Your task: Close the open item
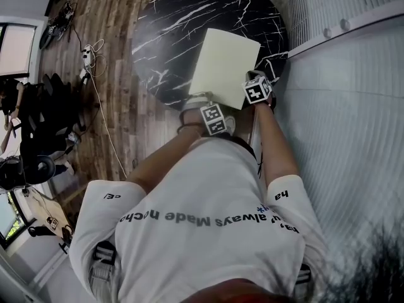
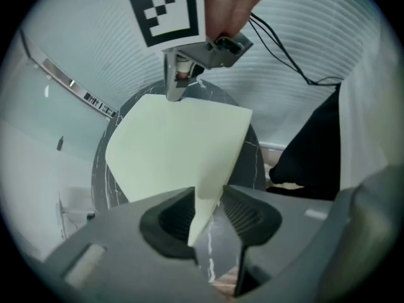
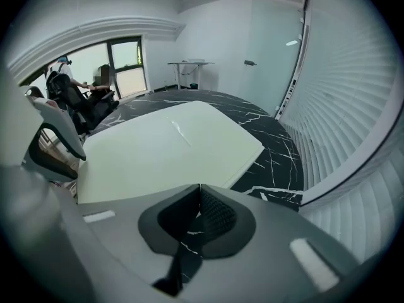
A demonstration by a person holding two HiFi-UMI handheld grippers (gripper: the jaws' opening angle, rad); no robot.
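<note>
Nearest to the head camera is the white T-shirt (image 1: 208, 219) of the person, which fills the lower part of that view. Both forearms reach forward from it to a round black table (image 1: 170, 36) with white veins. On this table, at the side closest to the person, lies a thin pale yellow book (image 1: 224, 59). It lies almost flat, and its far corner points toward the middle of the table.

The left gripper (image 2: 208, 193) points steeply down at the near edge of the book. Its two jaws stand apart. One corner of the top cover is bent up from the book and stands between them. The cover leans toward one jaw and there is a clear gap to the other jaw, so the pads do not press on it.

The right gripper (image 3: 199, 187) is at the near right corner of the book, close beside the left one. Its jaws are together at the tips and nothing is between them. I cannot tell if its tip touches the book or only the table beside it.

To the left of the table there is a wooden floor (image 1: 120, 17) with a white cable (image 1: 101, 118) on it, and further left some dark office chairs (image 1: 38, 118). On the right side runs a white ribbed wall (image 1: 353, 137).
</note>
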